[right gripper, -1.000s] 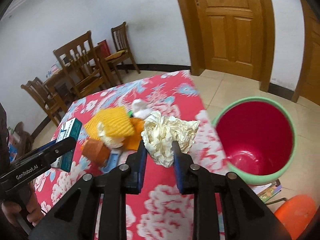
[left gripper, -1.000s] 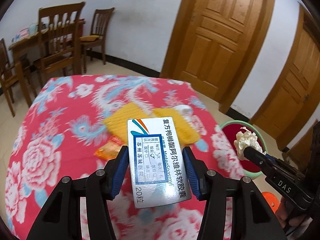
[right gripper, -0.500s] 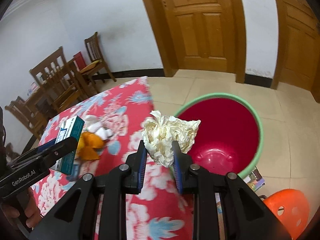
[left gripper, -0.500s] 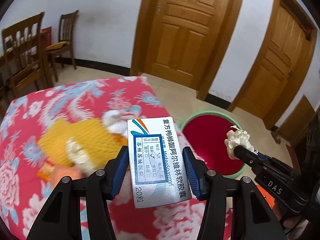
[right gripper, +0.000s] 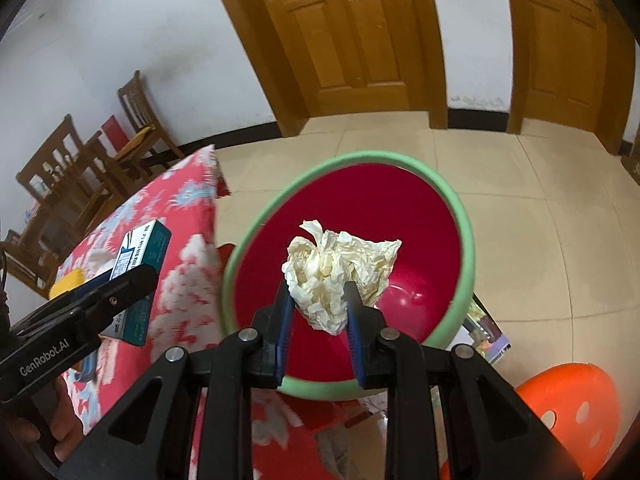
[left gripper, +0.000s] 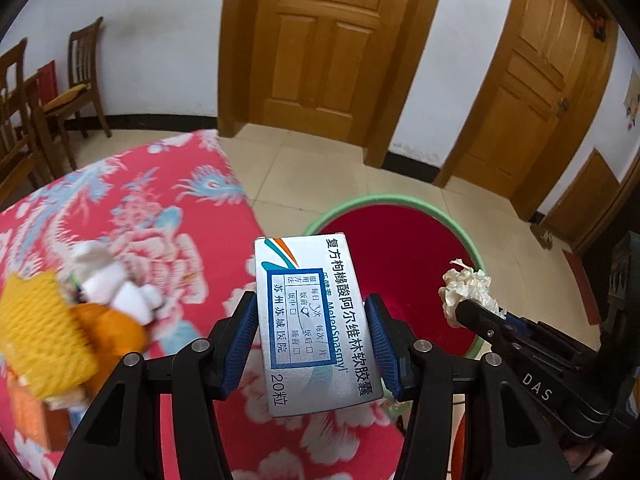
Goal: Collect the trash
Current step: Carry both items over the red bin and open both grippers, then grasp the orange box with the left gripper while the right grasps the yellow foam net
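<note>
My left gripper (left gripper: 310,320) is shut on a white and teal medicine box (left gripper: 312,320), held above the table's right edge beside the bin. The box also shows in the right wrist view (right gripper: 138,256). My right gripper (right gripper: 316,300) is shut on a crumpled cream paper ball (right gripper: 340,272) and holds it over the open mouth of the red bin with a green rim (right gripper: 466,240). The bin (left gripper: 400,256) and the paper ball (left gripper: 468,292) also show in the left wrist view. More trash lies on the table: a yellow foam net (left gripper: 40,332), an orange wrapper (left gripper: 116,332) and white scraps (left gripper: 108,280).
The table has a red floral cloth (left gripper: 160,208). An orange plastic stool (right gripper: 572,408) stands right of the bin, with printed papers (right gripper: 484,328) on the floor beside it. Wooden chairs (right gripper: 136,120) stand at the far left. Wooden doors (left gripper: 320,48) line the back wall.
Both grippers have swung right, off the table toward the bin. The paper ball now hangs over the bin's mouth. The box has come to the table's edge. Both grips are unchanged.
</note>
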